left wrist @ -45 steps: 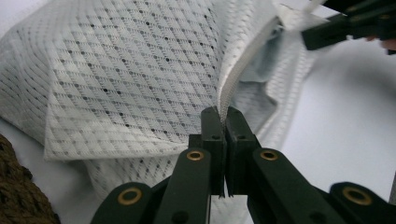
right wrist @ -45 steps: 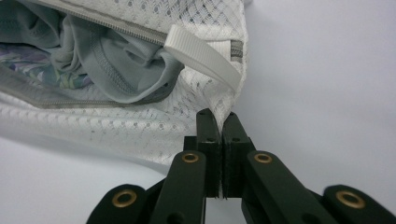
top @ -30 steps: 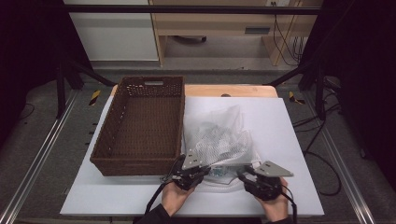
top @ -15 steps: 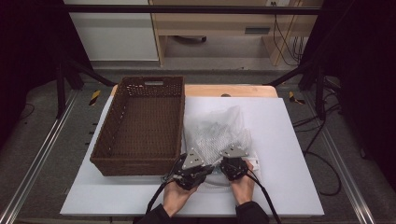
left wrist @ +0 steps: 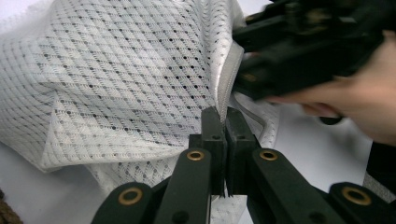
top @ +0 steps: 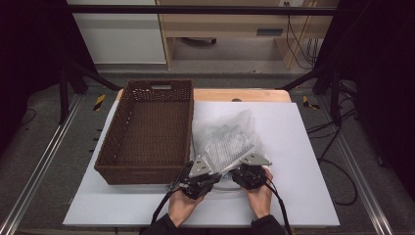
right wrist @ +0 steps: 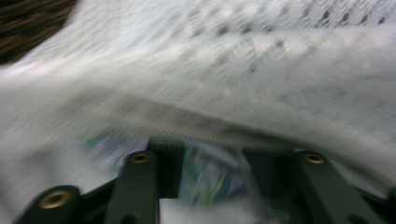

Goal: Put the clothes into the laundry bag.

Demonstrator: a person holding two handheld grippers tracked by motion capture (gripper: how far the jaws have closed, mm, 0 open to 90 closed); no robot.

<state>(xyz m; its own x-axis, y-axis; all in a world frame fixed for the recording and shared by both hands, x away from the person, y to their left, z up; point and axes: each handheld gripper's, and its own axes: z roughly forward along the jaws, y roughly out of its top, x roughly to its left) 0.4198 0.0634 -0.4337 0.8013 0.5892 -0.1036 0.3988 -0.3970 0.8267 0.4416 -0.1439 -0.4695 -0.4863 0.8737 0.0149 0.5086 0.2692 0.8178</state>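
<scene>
White mesh bag [top: 227,142] lies lengthwise away from the person; left gripper [left wrist: 223,122] pinches its near edge, while the right gripper [top: 248,177], now moved in beside it, has just been opening, jaws apart around the zipper hem.

Brown wicker basket [top: 147,132], white table [top: 303,147]

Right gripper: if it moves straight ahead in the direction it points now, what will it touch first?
Most likely the zipper edge of the white mesh bag, lying just past the right gripper; blur makes depth uncertain.
</scene>
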